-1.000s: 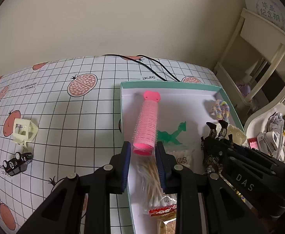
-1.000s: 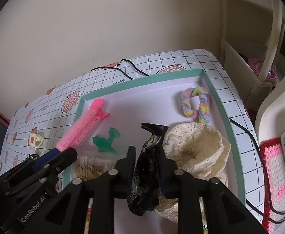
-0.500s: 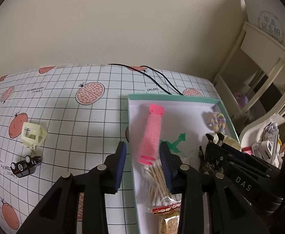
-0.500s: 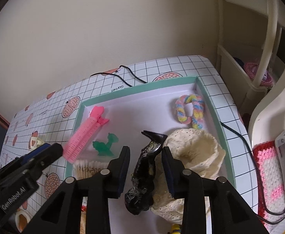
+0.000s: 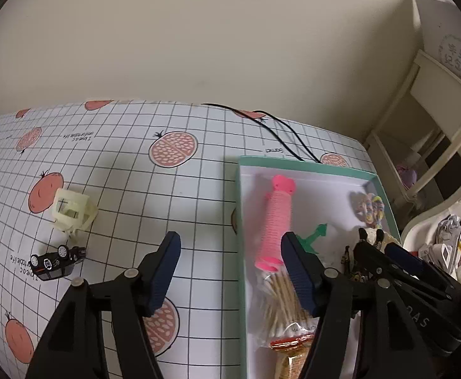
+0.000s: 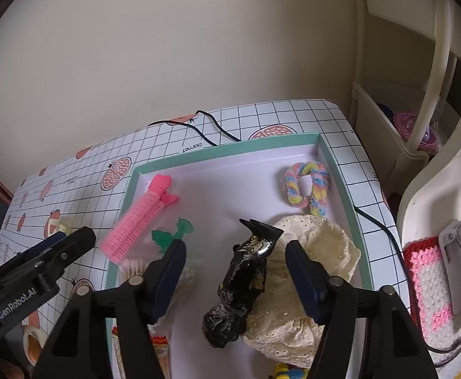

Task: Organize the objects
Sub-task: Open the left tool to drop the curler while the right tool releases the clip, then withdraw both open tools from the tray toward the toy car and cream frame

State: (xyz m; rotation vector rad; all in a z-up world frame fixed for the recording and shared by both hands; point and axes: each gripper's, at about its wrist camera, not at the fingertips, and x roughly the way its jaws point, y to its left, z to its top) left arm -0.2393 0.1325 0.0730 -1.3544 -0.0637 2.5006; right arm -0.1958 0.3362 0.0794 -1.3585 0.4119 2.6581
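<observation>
Both the left gripper (image 5: 230, 254) and right gripper (image 6: 235, 260) are released above the teal-rimmed tray (image 5: 238, 208); next, judged, the overturned black toy car (image 5: 56, 262) at 9 o'clock requires pickup.

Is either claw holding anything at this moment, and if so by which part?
Nothing is held. The left claw is open beside the pink hair roller; the right claw is open around the black hair clip, not touching.

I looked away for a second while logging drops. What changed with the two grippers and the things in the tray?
Both grippers let go. The left gripper opened off the pink hair roller, now lying in the tray, and drew back leftward. The right gripper opened off the black hair clip, which rests against the cream lace cloth. The rainbow hair tie and toy car stayed put.
</observation>
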